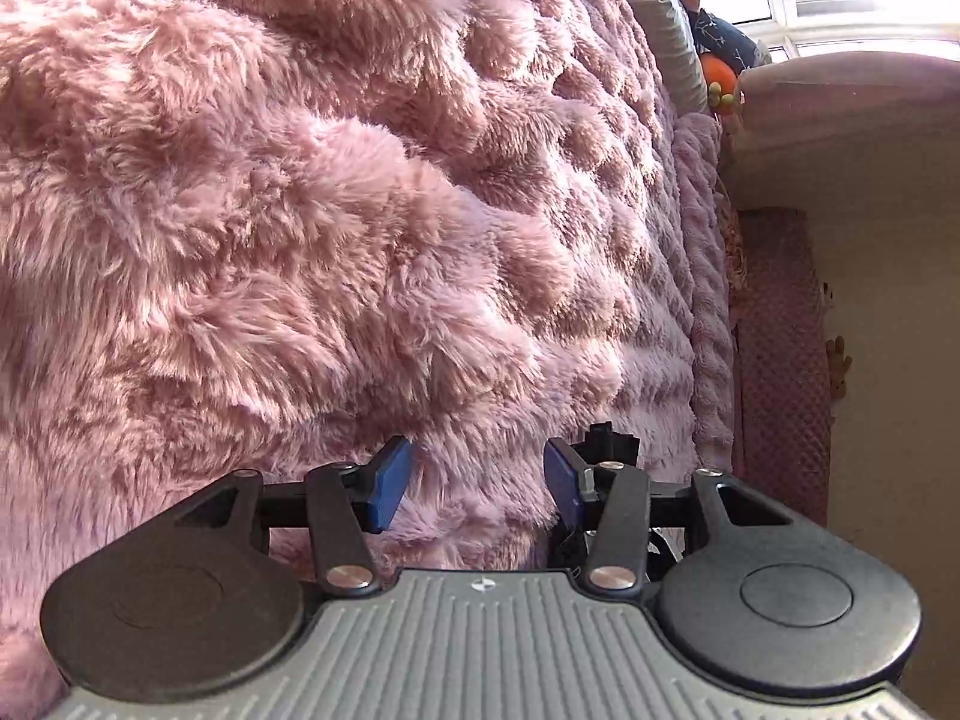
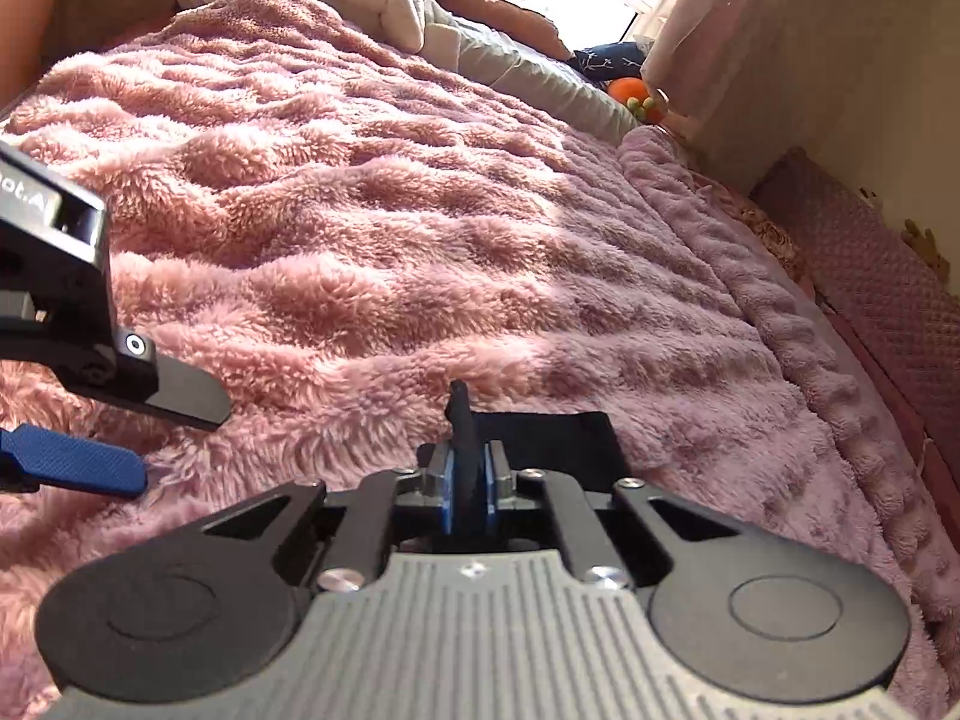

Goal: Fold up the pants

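My right claw (image 2: pixel 471 480) pinches what looks like the black pants (image 2: pixel 540 444), spread ahead on the pink blanket (image 2: pixel 420 210); my left claw (image 1: pixel 480 483), fingers apart, waits just left.

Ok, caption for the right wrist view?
Right gripper shut on black pants over a pink blanket; open left gripper alongside.

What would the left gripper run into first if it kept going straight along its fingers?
Most likely the fluffy pink blanket. The left gripper is open with nothing between its blue pads, and pile fills the view ahead. Depth is unclear, so how soon it touches cannot be told.
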